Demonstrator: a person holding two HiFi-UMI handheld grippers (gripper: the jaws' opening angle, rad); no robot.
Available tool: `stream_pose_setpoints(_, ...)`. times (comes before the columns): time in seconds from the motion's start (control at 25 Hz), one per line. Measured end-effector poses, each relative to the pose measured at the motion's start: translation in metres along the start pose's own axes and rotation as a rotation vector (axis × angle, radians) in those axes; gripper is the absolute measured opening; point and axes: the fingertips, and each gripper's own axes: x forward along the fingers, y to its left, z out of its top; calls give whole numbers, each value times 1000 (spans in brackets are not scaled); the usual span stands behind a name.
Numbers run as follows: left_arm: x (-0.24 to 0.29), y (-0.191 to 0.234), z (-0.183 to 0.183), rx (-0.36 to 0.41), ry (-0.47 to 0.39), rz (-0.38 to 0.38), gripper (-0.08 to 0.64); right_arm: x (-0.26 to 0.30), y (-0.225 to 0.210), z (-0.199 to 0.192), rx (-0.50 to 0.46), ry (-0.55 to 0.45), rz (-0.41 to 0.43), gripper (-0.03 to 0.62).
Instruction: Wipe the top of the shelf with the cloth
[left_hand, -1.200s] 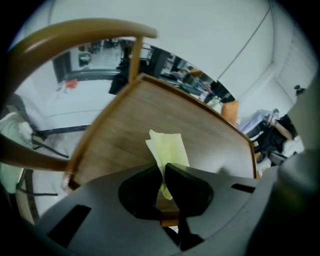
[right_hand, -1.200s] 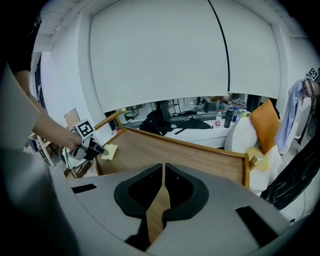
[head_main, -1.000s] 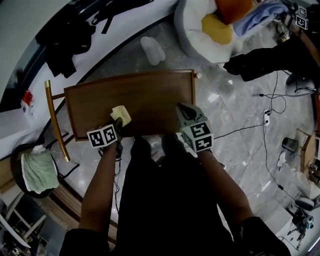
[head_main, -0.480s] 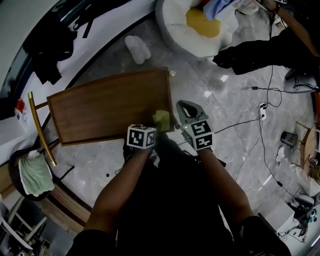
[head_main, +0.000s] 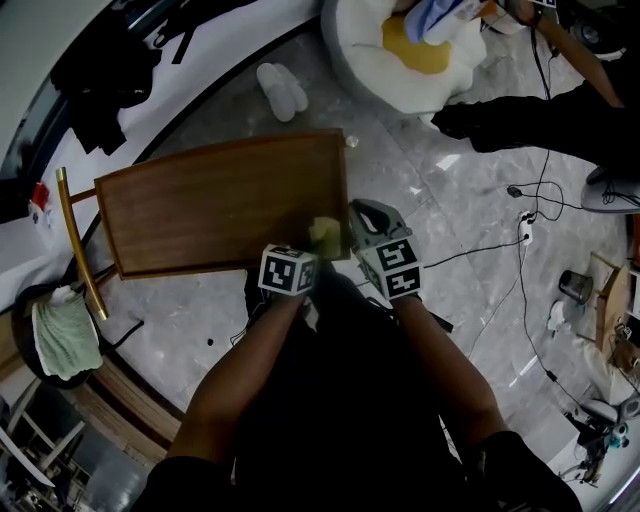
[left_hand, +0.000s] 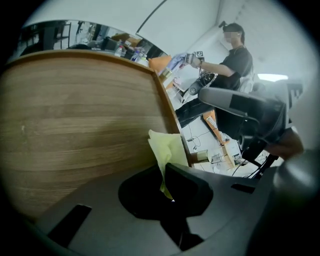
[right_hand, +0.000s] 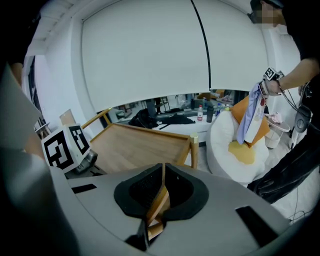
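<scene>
1. Now, I judge the step in hand to be a wiping stroke on the shelf (head_main: 220, 205), starting from its near right corner.
2. My left claw (head_main: 318, 246) is pinching the cloth (head_main: 325, 233). In the left gripper view the yellow fold rises from between the pressed-together jaws and leans over the wood, just beside the shelf's right edge.
3. My right claw (head_main: 366, 222) is closed on what looks like the shelf's wooden rim at that same corner. The right gripper view shows a strip of wood caught between jaws that are nearly together. I take this as a steadying grip.
4. To wipe well, I would tip the left claw low so the loose fold lies flat on the wood and its edge doesn't merely drag.
5. Nearly the whole board lies to the left of the cloth and beyond it. Strokes should therefore run away from this corner in overlapping passes, with even downward pressure.
6. Two risks stand out:
   - The cloth sits so near the right edge that it could slip over the side.
   - The two claws are just beside each other, so the first stroke should go leftward, clear of the right one.
7. To place things: the cloth is in the left claw and appears to rest on the shelf top. The right claw is immediately to its right, at the rim.
</scene>
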Motion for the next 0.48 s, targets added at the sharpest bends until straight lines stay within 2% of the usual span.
stream_pose_setpoints(0.24, -34, 43, -10, -40, -25, 37, 26, 7, 28, 11, -33, 13, 24, 29)
stream_pose_setpoints(0.48, -82, 101, -32, -91, -36, 82, 26, 30, 78, 21, -50, 28, 51, 29)
